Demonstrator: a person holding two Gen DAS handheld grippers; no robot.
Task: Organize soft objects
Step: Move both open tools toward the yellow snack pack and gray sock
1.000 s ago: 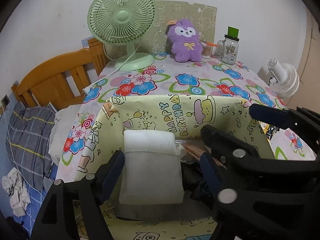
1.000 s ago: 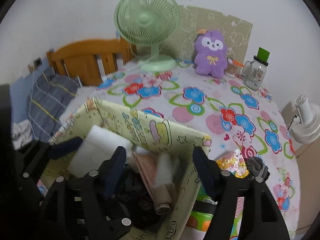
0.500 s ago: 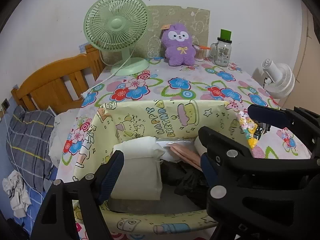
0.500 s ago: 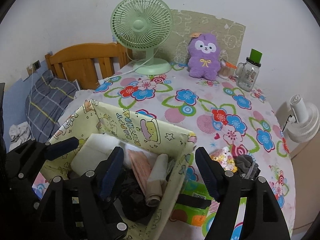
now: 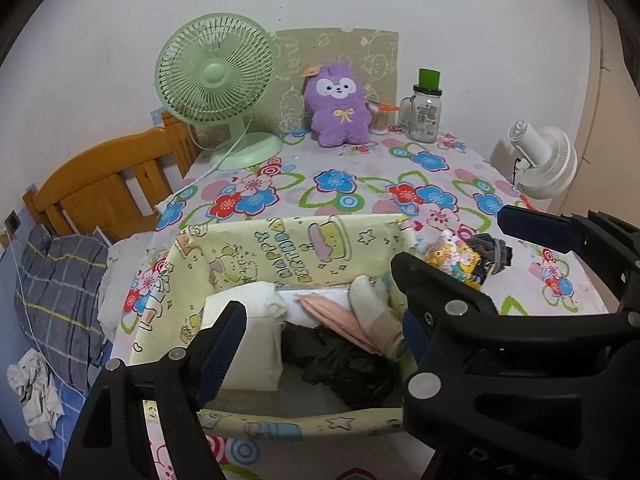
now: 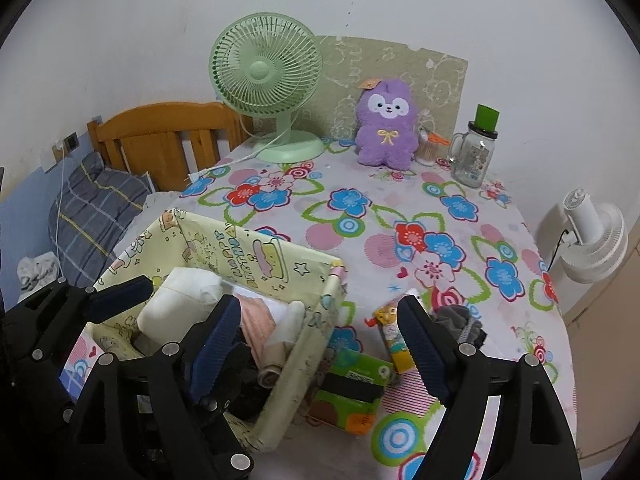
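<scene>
A yellow cartoon-print fabric box (image 5: 304,248) (image 6: 256,256) stands at the table's near left. It holds a folded white cloth (image 5: 248,336) (image 6: 180,304), a pink cloth (image 5: 340,320) (image 6: 256,316), a rolled beige sock (image 5: 380,320) and dark garments (image 5: 344,368). A grey sock (image 6: 460,322) (image 5: 494,252) lies on the table right of the box. My left gripper (image 5: 316,340) is open and empty above the box. My right gripper (image 6: 320,336) is open and empty over the box's right edge.
A yellow snack packet (image 6: 394,336) and a green packet (image 6: 352,388) lie right of the box. A green desk fan (image 6: 268,88), a purple plush (image 6: 384,120) and a glass jar (image 6: 474,152) stand at the back. A wooden bed frame (image 5: 100,184) is left, a white fan (image 6: 592,240) right.
Both grippers have drawn back and up from the box, so more of the table shows. The white cloth stays in the box. Both stay open.
</scene>
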